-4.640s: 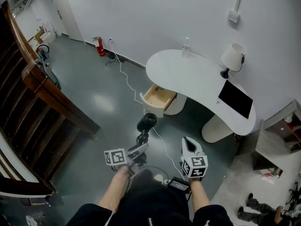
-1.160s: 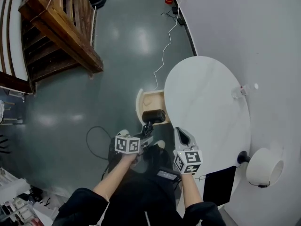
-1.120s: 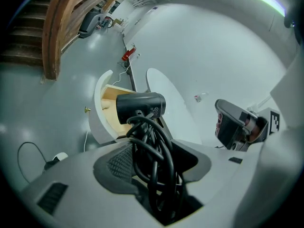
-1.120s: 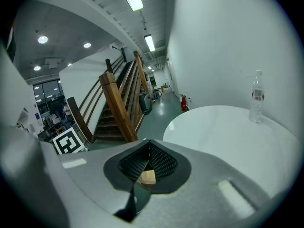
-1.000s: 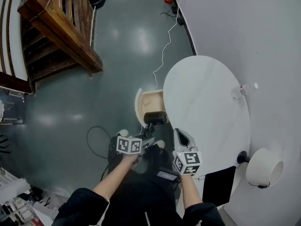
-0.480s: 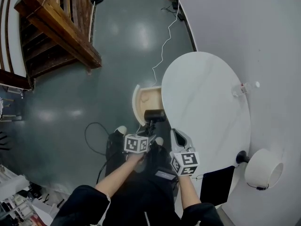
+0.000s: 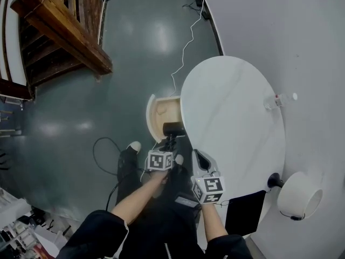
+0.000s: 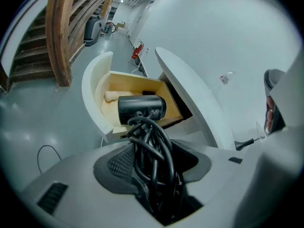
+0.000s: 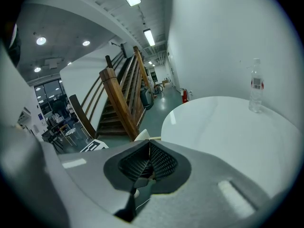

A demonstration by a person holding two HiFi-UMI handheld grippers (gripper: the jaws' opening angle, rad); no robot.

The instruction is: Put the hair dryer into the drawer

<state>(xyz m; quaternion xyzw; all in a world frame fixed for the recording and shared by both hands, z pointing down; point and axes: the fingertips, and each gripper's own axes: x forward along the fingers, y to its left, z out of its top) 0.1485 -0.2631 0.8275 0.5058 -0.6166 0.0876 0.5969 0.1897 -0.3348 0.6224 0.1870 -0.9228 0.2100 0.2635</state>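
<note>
My left gripper (image 7: 171, 143) (image 8: 154, 146) is shut on the black hair dryer (image 7: 172, 129) (image 8: 141, 109), gripping its handle with the black cord coiled round it. The dryer's barrel hangs just above the near end of the open wooden drawer (image 7: 160, 114) (image 8: 110, 87), which sticks out from under the white table (image 7: 237, 117). A pale object (image 8: 113, 95) and a dark one lie inside the drawer. My right gripper (image 7: 198, 156) (image 9: 149, 145) is shut with nothing in it, held over the table's near edge, to the right of the dryer.
A clear bottle (image 7: 277, 98) (image 9: 256, 86) stands at the table's far side; a white lamp (image 7: 299, 195) and a dark flat screen (image 7: 239, 213) are at its right end. A wooden staircase (image 7: 59, 31) rises at the left. Cables (image 7: 184, 52) trail on the grey floor.
My left gripper has sunk and moved with the hair dryer toward the drawer; the barrel now hangs at the drawer's near end. The right gripper has hardly moved.
</note>
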